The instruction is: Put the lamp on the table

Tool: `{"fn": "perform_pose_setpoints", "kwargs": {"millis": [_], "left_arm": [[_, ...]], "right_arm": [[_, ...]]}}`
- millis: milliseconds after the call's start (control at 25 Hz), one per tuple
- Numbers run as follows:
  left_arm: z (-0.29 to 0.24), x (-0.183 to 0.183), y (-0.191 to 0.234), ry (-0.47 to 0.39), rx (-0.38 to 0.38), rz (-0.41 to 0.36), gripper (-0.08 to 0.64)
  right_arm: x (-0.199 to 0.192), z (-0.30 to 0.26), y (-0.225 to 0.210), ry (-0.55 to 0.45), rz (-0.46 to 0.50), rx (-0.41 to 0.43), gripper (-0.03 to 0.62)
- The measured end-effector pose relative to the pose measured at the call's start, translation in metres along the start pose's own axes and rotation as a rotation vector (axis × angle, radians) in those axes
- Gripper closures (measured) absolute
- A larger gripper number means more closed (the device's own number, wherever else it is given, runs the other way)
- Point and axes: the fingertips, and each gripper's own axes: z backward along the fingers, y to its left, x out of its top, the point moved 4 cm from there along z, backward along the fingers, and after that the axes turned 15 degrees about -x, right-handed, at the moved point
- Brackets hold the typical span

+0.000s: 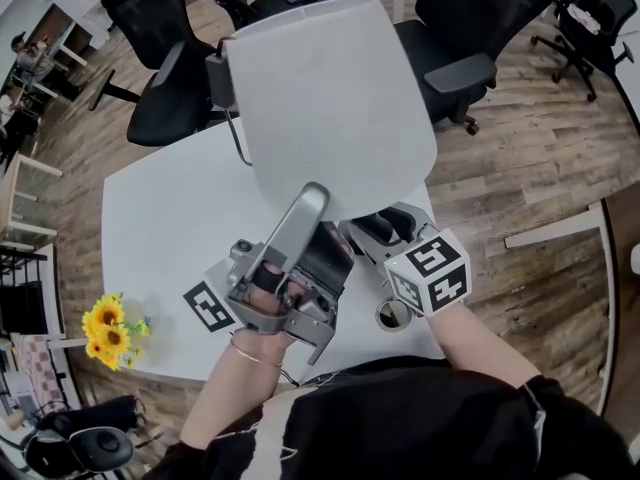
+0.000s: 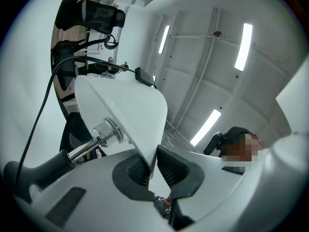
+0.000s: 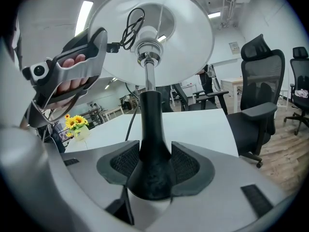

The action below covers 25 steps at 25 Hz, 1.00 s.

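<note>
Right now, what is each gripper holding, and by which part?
Both hold one table lamp: left gripper pinches the rim of its white lampshade, right gripper clamps its black stem at the flared lower end.

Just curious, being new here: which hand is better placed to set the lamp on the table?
Probably right: the right gripper clamps the lamp's black stem near its base; the left gripper only pinches the shade.

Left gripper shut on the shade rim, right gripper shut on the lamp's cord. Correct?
Not quite. The left gripper is shut on the shade rim, but the right gripper is shut on the lamp's black stem, not the cord. The right gripper view shows it.
</note>
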Motion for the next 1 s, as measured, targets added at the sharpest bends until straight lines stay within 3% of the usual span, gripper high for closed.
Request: {"fn": "perform_pose_setpoints", "kwargs": {"millis": [360, 800, 1000], "left_arm": [[0.001, 0.006, 0.005, -0.033, 0.012, -0.011, 0.543], [0.004, -0.002, 0.009, -0.056, 0.116, -0.039, 0.522], [0.003, -0.011, 0.008, -0.049, 0.125, -0.022, 0.515]], "right_arm": [[0.0, -0.001, -0.001, -0.001, -0.013, 0.01, 0.374], [-0.003, -0.001, -0.002, -0.001, -0.033, 0.013, 0.373], [-0.005, 0.001, -0.004, 0.01, -0.039, 0.015, 0.371]]}}
